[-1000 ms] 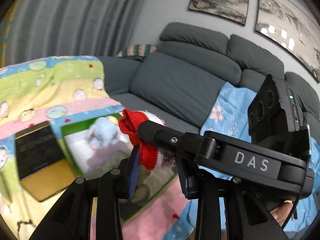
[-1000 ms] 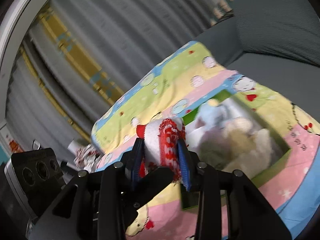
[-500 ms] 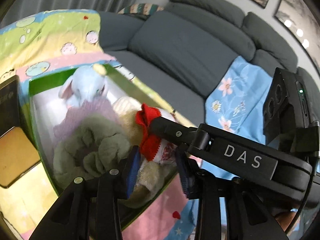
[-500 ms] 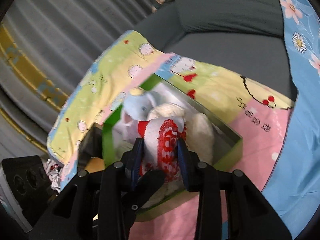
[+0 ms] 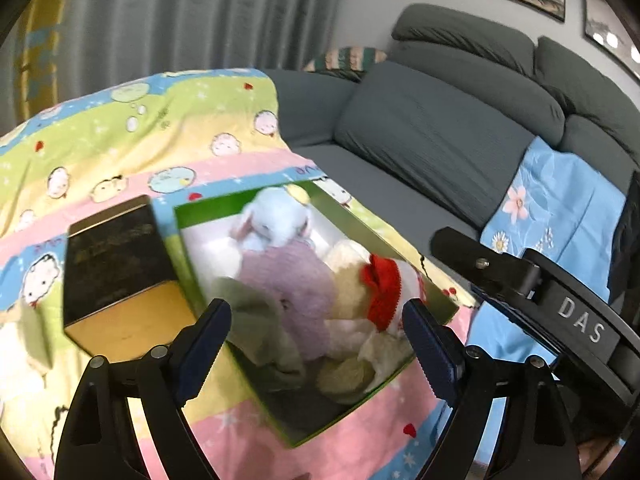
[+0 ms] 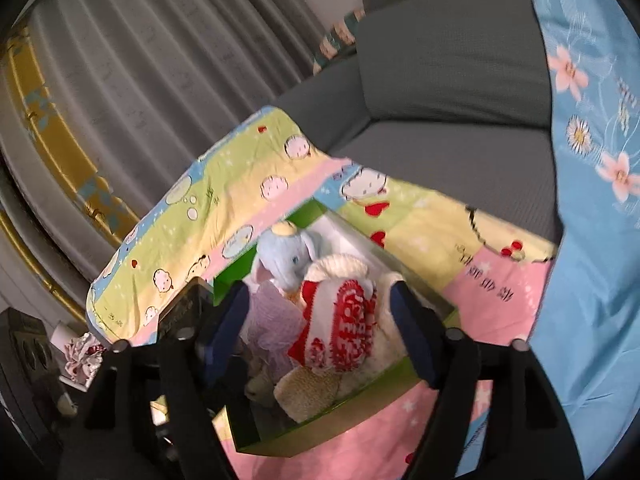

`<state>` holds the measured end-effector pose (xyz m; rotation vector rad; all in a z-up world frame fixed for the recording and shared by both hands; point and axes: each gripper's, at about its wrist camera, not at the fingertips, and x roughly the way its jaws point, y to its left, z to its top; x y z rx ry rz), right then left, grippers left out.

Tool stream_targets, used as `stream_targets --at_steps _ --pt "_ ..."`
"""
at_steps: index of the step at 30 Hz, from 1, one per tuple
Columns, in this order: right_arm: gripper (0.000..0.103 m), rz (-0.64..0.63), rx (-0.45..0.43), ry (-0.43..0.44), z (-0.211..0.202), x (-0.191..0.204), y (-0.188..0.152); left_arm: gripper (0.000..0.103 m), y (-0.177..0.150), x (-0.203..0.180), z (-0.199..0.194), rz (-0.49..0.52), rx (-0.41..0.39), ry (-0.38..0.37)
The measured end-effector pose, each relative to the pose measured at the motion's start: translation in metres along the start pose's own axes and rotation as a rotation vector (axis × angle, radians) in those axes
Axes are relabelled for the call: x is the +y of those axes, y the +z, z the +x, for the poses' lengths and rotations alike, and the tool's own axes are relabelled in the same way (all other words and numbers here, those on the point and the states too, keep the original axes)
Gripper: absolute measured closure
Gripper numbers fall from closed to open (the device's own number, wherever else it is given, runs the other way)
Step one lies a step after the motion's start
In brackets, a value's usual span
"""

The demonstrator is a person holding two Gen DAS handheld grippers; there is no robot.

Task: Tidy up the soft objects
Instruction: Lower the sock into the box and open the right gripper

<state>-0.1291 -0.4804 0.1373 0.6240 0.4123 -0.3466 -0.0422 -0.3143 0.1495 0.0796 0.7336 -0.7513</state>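
Hovering over the green box (image 5: 404, 264), both grippers stand spread and empty: left gripper (image 5: 316, 340), right gripper (image 6: 320, 332). The red-and-white knit toy (image 6: 344, 328) lies inside the box on the cream plush (image 6: 316, 396), beside the blue elephant (image 6: 288, 256) and lilac cloth (image 5: 288, 280). Placement step looks done (box fairly full). Next move, by my judgement: pull back clear of the box walls and look for any remaining soft item; none is plainly visible.
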Motion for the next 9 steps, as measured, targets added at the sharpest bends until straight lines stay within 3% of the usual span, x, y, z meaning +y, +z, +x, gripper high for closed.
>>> stream_targets --at_steps 9 --pt "0.009 -0.120 -0.078 -0.015 -0.026 0.027 -0.004 0.015 0.001 0.009 -0.028 0.000 -0.041 0.017"
